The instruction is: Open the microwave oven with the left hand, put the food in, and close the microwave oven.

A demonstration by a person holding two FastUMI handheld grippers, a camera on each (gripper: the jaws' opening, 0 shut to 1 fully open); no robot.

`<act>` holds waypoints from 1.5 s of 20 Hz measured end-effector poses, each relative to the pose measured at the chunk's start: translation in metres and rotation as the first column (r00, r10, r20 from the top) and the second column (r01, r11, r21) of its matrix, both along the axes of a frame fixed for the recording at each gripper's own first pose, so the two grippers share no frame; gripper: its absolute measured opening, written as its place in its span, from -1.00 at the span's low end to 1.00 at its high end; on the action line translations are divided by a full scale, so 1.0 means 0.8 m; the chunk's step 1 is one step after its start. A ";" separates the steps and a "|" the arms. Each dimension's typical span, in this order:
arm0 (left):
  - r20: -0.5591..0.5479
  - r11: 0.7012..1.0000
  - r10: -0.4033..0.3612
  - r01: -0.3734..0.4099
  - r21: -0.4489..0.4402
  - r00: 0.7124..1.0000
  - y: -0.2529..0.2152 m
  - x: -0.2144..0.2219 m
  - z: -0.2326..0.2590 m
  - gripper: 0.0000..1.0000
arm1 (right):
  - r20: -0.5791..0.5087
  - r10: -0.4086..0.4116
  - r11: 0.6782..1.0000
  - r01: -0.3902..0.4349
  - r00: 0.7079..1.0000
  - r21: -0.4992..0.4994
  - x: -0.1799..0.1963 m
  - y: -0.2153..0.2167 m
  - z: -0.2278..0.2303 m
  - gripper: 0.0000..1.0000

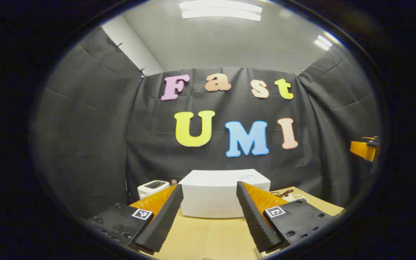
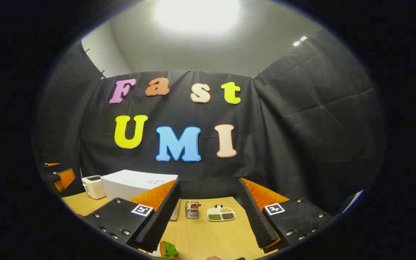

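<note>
The white microwave oven stands at the back of the wooden table, its plain front facing me with the door shut. My left gripper is open and hangs in front of it, some way off, with nothing between its fingers. In the right gripper view the microwave oven is at the left. A piece of food with a green leaf lies at the bottom edge, just below the left finger of my open right gripper. The left gripper shows at that view's far left.
A white toaster stands left of the microwave oven. A small metal holder and a white divided dish of grains sit on the table to the microwave oven's right. The right gripper shows at the far right edge.
</note>
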State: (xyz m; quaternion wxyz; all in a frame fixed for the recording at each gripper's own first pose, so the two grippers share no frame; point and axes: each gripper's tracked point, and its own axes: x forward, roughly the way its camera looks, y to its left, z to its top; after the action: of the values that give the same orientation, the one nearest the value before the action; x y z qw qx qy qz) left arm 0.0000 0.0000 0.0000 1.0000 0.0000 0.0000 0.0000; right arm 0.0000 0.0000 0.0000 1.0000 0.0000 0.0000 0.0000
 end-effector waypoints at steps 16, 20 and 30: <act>0.009 1.000 -0.003 0.003 -0.004 1.000 -0.059 -0.020 0.004 0.92 | 0.006 0.122 0.993 -0.122 0.993 0.008 -0.004 -0.002 -0.007 0.92; 0.025 0.999 0.003 -0.004 0.047 1.000 -0.081 0.001 0.006 0.94 | 0.028 0.166 0.985 -0.168 0.986 0.042 0.000 -0.003 -0.008 0.92; 0.039 0.995 -0.096 0.096 0.013 0.995 -0.146 0.146 -0.024 0.94 | 0.028 0.067 0.997 -0.068 0.997 0.033 0.021 -0.019 -0.005 0.92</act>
State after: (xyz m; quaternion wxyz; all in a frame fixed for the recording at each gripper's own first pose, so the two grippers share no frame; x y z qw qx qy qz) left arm 0.1165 -0.1166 -0.0194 0.9986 0.0053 -0.0195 -0.0480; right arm 0.0166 -0.0152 -0.0038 0.9992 0.0171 -0.0137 0.0336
